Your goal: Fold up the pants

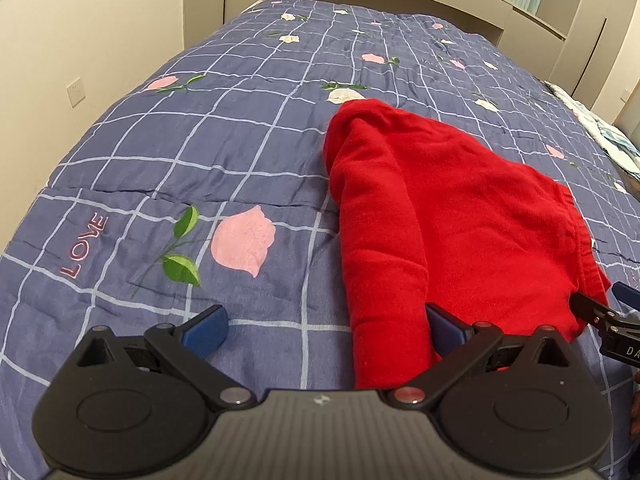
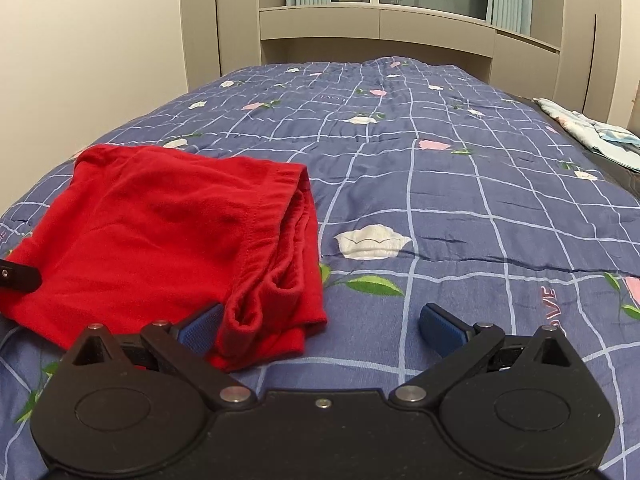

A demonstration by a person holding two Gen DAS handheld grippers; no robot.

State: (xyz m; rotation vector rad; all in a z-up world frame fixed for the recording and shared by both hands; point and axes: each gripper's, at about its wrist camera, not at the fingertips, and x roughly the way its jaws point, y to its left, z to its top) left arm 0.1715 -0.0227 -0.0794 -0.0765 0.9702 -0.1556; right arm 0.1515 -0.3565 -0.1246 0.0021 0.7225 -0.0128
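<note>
Red pants (image 1: 452,216) lie folded in a compact pile on the blue checked quilt (image 1: 192,152). In the left wrist view they stretch away from my left gripper (image 1: 324,330), which is open with its near-left folded edge between the blue pads. In the right wrist view the pants (image 2: 160,232) lie at left with the waistband layers facing right. My right gripper (image 2: 320,326) is open, its left pad against the near right corner of the pile. Each gripper's tip shows at the edge of the other's view.
The quilt (image 2: 460,200) with pink and white flower prints covers the whole bed. Beige cabinets (image 2: 360,28) and a window stand behind the bed head. A wall (image 1: 80,40) runs along the left. A light folded cloth (image 2: 592,136) lies at the bed's far right edge.
</note>
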